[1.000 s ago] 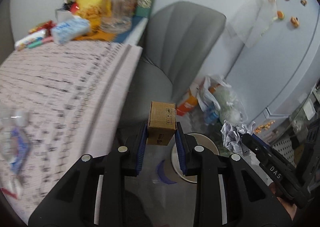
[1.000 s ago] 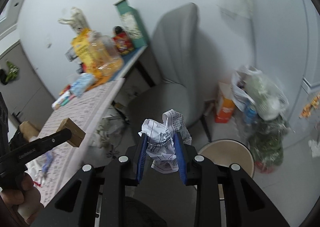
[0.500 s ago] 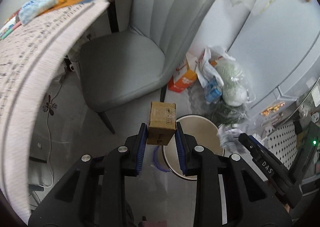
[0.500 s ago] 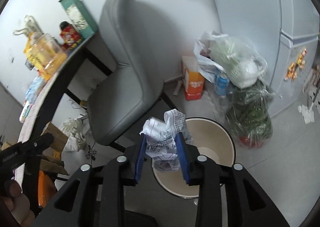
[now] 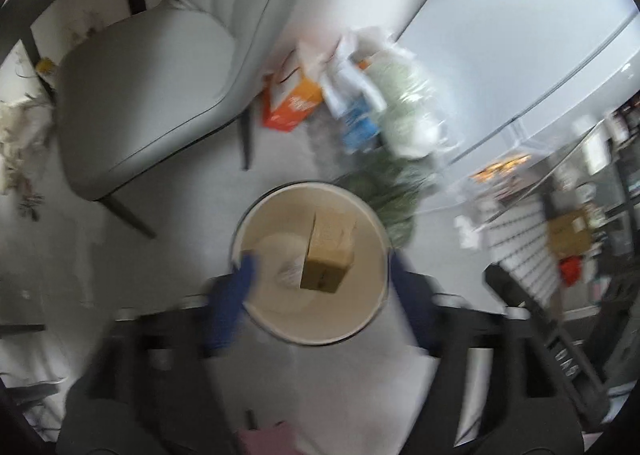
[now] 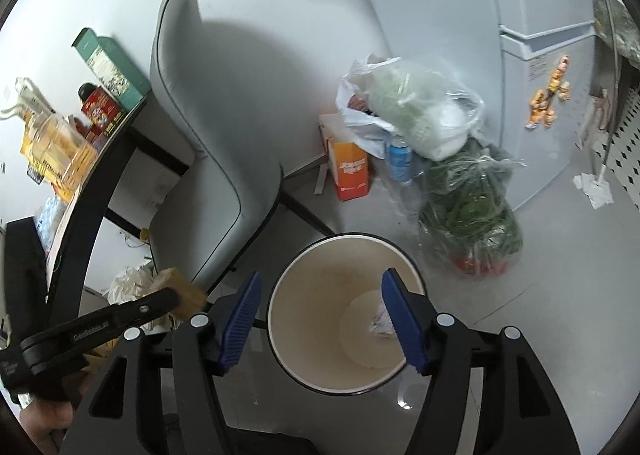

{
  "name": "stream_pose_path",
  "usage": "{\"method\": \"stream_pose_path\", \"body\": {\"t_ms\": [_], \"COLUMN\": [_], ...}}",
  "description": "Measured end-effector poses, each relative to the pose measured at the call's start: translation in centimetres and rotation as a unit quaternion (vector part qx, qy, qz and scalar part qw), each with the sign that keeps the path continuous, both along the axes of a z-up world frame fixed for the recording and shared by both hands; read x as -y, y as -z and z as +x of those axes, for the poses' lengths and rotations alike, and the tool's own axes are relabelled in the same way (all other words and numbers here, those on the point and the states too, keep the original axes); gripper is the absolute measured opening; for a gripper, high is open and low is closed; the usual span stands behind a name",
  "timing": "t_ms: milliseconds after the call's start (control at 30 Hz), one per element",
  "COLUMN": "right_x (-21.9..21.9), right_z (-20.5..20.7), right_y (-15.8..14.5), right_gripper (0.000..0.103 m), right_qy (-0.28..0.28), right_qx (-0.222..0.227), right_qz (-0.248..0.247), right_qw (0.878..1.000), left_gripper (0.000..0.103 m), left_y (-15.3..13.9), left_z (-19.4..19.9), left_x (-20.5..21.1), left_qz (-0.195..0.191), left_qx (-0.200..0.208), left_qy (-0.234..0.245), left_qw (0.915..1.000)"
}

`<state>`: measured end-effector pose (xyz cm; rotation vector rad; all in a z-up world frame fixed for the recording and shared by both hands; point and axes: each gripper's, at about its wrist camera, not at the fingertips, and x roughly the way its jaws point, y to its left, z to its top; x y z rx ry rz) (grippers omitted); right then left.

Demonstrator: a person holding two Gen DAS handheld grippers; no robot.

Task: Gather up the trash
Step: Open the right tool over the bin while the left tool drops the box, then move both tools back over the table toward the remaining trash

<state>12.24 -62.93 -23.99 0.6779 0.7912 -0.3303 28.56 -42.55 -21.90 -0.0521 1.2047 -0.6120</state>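
A round cream trash bin (image 5: 256,215) stands on the floor below both grippers. My left gripper (image 5: 320,295) is open over the bin; a small cardboard box (image 5: 330,251) is free between its spread fingers, over the bin's mouth. My right gripper (image 6: 322,319) is open and empty above the bin (image 6: 304,283). The crumpled paper (image 6: 380,323) lies at the bin's bottom. In the right wrist view the box (image 6: 180,291) still shows by the left gripper's finger.
A grey chair (image 6: 208,159) stands left of the bin beside a dark table edge (image 6: 100,159) with bottles and boxes. Plastic bags of greens (image 6: 468,215), an orange carton (image 6: 350,171) and a white fridge (image 6: 536,95) stand behind and right of the bin.
Both grippers swung from the table down over the bin. The right gripper opened and the crumpled paper fell in. The left gripper opened and let go of the box.
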Motion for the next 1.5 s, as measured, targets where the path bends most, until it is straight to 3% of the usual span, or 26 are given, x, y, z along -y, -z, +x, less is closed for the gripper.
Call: {"method": "stream_pose_path", "body": {"t_ms": [67,200,300,467,633,867,1033,1100,1233,1367,1500], "right_x": [-0.1,-1.1,-2.2,-5.4,-9.7,-16.8,-21.8,-23.9,-27.1,-30.4,-32.9], "right_z": [-0.6,-0.6,-0.4,0.5,1.1,1.2,0.5,0.2,-0.3,-1.4,-2.0], "right_y": [-0.5,-1.0,-1.5,-4.2,-8.4,-13.4,-16.4,-17.5,-19.2,-20.7,-21.3], "right_gripper": [0.063,0.066,0.069,0.082,0.096,0.095,0.095,0.095,0.095,0.095,0.095], "right_qy": [0.001,-0.006,-0.013,-0.033,-0.066,-0.115,-0.14,-0.156,-0.184,-0.216,-0.239], "right_qx": [0.001,0.002,0.003,0.011,0.042,0.075,0.106,0.114,0.131,0.158,0.172], "right_qz": [-0.004,-0.005,-0.012,-0.045,-0.064,-0.091,-0.12,-0.13,-0.144,-0.164,-0.168], "right_qw": [1.0,1.0,1.0,0.998,0.995,0.986,0.977,0.972,0.963,0.95,0.941], "left_gripper": [0.085,0.086,0.087,0.091,0.096,0.097,0.097,0.097,0.097,0.097,0.097], "left_y": [-0.9,-2.7,-4.8,-8.2,-12.3,-18.0,-20.1,-20.6,-20.7,-21.2,-21.4], "left_z": [-0.2,-0.5,-1.0,-1.9,-3.2,-7.1,-10.2,-11.5,-13.6,-16.3,-18.3], "left_x": [-0.5,-1.8,-3.6,-8.7,-14.5,-23.1,-28.5,-30.6,-33.9,-37.4,-40.3], "left_qz": [-0.002,0.005,0.031,0.038,0.014,0.001,-0.007,-0.01,-0.031,-0.06,-0.053], "left_qx": [0.015,0.037,0.071,0.101,0.131,0.208,0.247,0.256,0.257,0.28,0.294], "left_qy": [-0.008,-0.019,-0.037,-0.083,-0.135,-0.208,-0.25,-0.265,-0.277,-0.306,-0.335], "left_qw": [0.9999,0.9991,0.9963,0.9907,0.9821,0.956,0.9363,0.9295,0.9254,0.9082,0.8936]}}
